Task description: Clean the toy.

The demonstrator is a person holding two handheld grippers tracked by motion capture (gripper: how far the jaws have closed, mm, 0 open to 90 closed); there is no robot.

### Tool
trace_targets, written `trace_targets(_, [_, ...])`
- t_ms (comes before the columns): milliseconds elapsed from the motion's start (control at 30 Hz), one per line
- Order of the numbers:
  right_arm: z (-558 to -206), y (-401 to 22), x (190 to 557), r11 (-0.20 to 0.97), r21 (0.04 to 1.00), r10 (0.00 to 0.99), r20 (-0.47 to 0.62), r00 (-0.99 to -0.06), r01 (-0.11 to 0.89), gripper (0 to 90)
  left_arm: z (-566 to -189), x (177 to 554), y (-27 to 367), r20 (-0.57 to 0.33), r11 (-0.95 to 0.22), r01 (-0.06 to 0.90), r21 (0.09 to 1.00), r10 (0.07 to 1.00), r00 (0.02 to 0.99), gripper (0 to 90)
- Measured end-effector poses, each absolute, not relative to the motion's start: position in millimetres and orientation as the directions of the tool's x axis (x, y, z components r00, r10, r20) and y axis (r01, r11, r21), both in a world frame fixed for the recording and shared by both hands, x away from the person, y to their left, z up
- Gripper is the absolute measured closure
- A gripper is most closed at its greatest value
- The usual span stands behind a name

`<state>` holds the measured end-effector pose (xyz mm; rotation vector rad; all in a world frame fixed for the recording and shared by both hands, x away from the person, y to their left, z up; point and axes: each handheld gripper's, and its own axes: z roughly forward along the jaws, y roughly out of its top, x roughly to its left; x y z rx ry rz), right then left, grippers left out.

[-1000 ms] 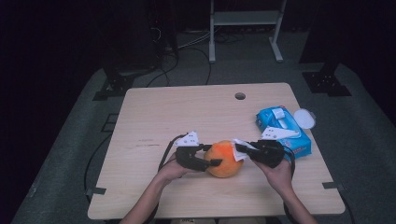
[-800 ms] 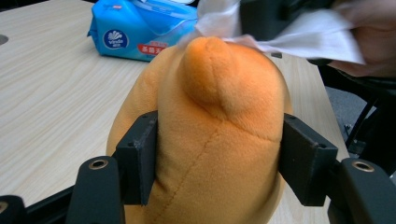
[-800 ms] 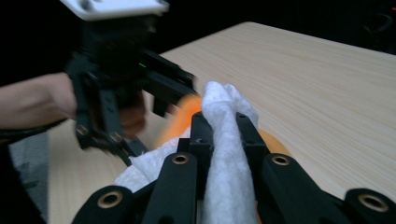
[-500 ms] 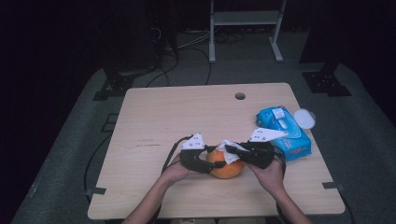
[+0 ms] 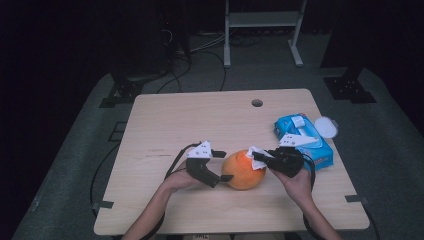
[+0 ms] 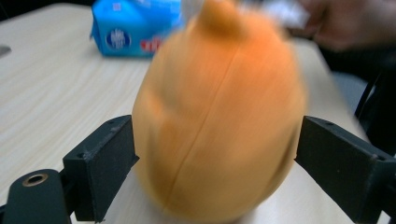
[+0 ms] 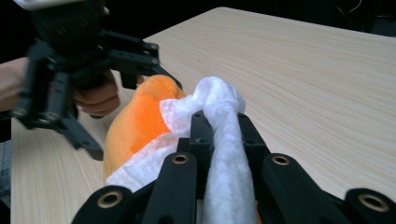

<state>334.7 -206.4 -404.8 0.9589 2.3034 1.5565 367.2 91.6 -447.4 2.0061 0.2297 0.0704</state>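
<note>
Right tongs clenched on white wipe, pressed to orange fruit at counter six o'clock. Left tongs just opened, released, jaws straddling fruit at its nine o'clock. Best: re-steady fruit before rubbing, wipe flat, light strokes.

A blue wipes pack lies near the table's right edge, apparently lid open.

A pale wooden tabletop stands on grey carpeted floor in a dark room, a white metal frame behind it.
</note>
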Motion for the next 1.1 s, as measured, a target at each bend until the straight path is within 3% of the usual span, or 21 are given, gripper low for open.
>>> trace_targets(233, [-405.2, -207.1, 338.2, 0.234, 0.885, 0.612, 0.189, -0.768, 0.404, 79.4, -461.1, 375.9, 75.1, -0.091, -0.424, 0.125, 0.897, 0.101, 0.991, 8.9])
trace_targets(367, [-400.7, -205.3, 337.3, 0.222, 0.890, 0.617, 0.188, -0.764, 0.398, 79.6, -446.1, 372.0, 81.5, -0.070, -0.420, 0.123, 0.899, 0.139, 0.988, 31.9])
trace_targets(533, [-393.1, -205.1, 345.7, 0.178, 0.898, 0.628, 0.211, -0.749, 0.402, 79.6, -418.6, 368.4, 92.3, -0.029, -0.410, 0.109, 0.906, 0.196, 0.980, 38.0])
trace_targets(567, [-394.0, -205.2, 348.4, 0.171, 0.895, 0.629, 0.223, -0.745, 0.412, 79.5, -407.0, 367.2, 96.2, 0.020, -0.443, 0.085, 0.893, 0.228, 0.973, 38.9])
trace_targets(700, [-400.0, -203.1, 356.9, 0.152, 0.887, 0.636, 0.251, -0.730, 0.437, 79.4, -395.6, 364.3, 98.1, 0.141, -0.543, 0.040, 0.839, 0.288, 0.947, 40.4])
trace_targets(867, [-393.7, -200.5, 357.9, 0.130, 0.901, 0.650, 0.238, -0.722, 0.414, 79.2, -404.7, 362.2, 87.9, 0.185, -0.585, 0.058, 0.809, 0.347, 0.920, 40.7])
trace_targets(1100, [-392.8, -198.8, 358.0, 0.130, 0.896, 0.634, 0.253, -0.730, 0.424, 78.7, -417.3, 342.9, 68.1, 0.219, -0.639, 0.042, 0.768, 0.324, 0.920, 34.9])
